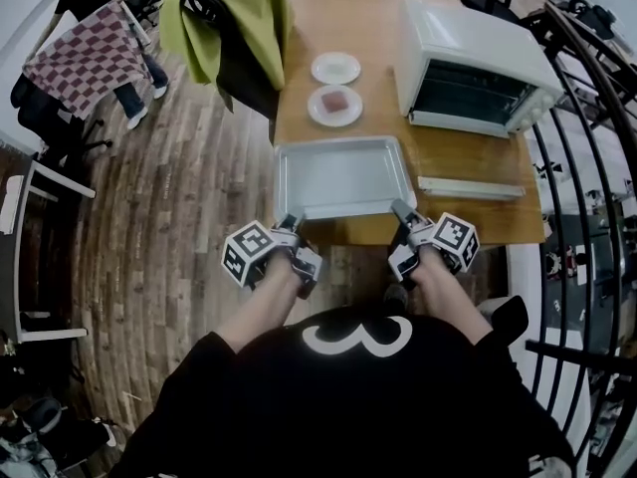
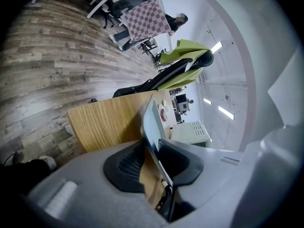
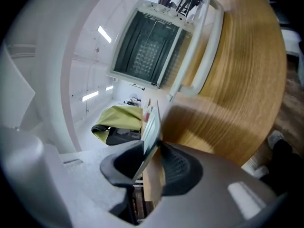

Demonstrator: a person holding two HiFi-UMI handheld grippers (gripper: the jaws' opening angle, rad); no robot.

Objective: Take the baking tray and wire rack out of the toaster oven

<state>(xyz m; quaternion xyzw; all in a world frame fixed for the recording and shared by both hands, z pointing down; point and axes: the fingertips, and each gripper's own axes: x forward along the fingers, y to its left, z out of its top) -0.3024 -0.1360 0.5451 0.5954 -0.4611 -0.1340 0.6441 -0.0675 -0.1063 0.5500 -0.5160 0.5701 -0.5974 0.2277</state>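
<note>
Currently, at far left, a person (image 1: 85,28) holds a checked cloth above the plank floor (image 1: 179,197), well apart from the work. A chair (image 1: 244,73) draped with a green cloth (image 1: 229,13) stands beside the far left end of the table (image 1: 304,108).

Left gripper (image 1: 291,220): jaws closed on the near rim of the baking tray (image 1: 343,177), at its left corner. The left gripper view shows the thin lip pinched between the pads. The tray lies flat on the wooden table, out of the oven, with its near rim at the table's edge. Beyond it sit two small plates (image 1: 335,68), one bearing a brown item.

Right gripper (image 1: 400,210): jaws likewise clamped on the near rim, at the right corner.

Assessment: the tray is empty thin sheet metal, so it is judged light and stiff but smooth. The lip is the only purchase, and a two-corner hold guards against tipping.

The toaster oven (image 1: 478,58) stands at right rear, its door dropped open with the handle (image 1: 471,188) toward the person. Bars visible in the cavity appear to be the wire rack (image 3: 142,46), not yet removed. It is judged light and rigid, best taken by its front bar.

The table surface is level bare wood. A dark railing (image 1: 582,167) bounds the right side.
</note>
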